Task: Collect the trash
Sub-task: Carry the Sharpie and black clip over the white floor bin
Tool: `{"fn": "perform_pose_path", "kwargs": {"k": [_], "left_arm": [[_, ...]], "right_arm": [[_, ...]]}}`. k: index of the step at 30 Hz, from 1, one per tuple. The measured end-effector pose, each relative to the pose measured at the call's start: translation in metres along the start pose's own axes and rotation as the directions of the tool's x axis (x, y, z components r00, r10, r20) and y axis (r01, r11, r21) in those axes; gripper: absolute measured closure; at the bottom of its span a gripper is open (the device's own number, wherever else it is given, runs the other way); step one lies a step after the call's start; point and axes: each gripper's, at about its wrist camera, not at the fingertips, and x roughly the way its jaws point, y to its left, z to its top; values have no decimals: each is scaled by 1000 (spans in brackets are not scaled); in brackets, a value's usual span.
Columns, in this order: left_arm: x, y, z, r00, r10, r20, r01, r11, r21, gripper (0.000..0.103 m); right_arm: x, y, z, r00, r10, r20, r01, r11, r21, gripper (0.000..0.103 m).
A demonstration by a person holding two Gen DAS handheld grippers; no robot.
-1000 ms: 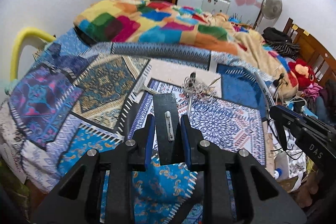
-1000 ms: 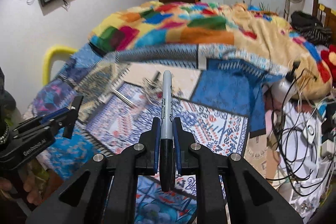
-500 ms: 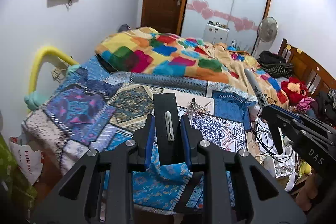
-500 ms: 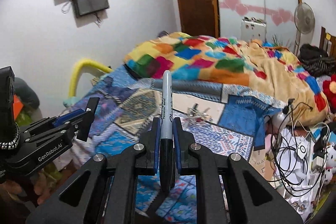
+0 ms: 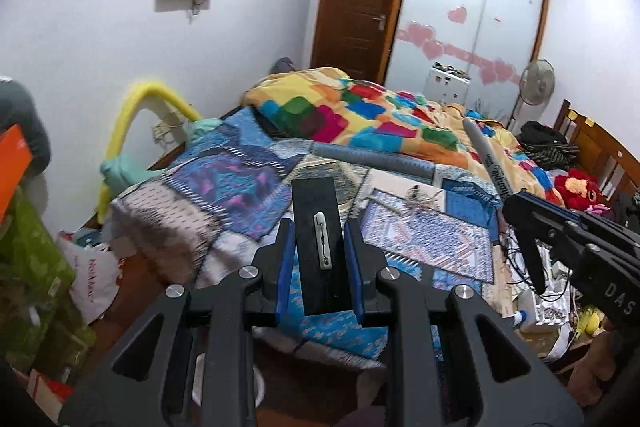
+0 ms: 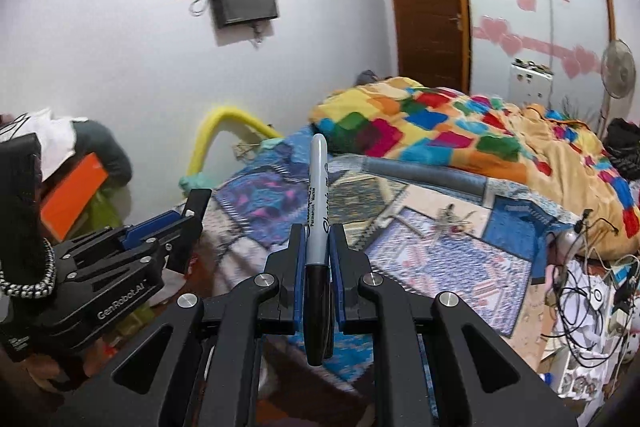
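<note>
Left claw (image 5: pixel 319 245), lower centre of its view: clamped on a flat black rectangular piece (image 5: pixel 316 227) bearing a small white clip, standing upright between the blue pads. Right claw (image 6: pixel 318 255), lower centre of its view: clamped on a grey-and-black permanent marker (image 6: pixel 317 211), tip end up. Background, both views: bed (image 5: pixel 224 187) with patterned quilt and a multicoloured blanket (image 5: pixel 360 115) at centre right.

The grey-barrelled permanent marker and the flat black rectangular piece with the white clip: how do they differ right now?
The grey-barrelled permanent marker is slim and round with printed lettering; the flat black rectangular piece with the white clip is broad and slab-like. The marker sits in the right hand-held gripper, the black piece in the left hand-held gripper. The right jaws stand narrow, the left wider. Both things point forward, clamped between blue pads, above the patterned blue bedspread.
</note>
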Motion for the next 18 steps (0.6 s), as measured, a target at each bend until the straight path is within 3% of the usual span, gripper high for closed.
{"fn": "perform_pose_path", "kwargs": {"k": [9,18], "left_arm": [[-40,73,-29,994,105,-4,-105,994,-41,79],[-38,138,-73,978,182,-101,-190,978,-87,79]], "right_arm": [[7,69,-18,997,71,-41,-74,995,-74,92],[51,116,-52,977,120,-174,-140,984,-106,92]]}}
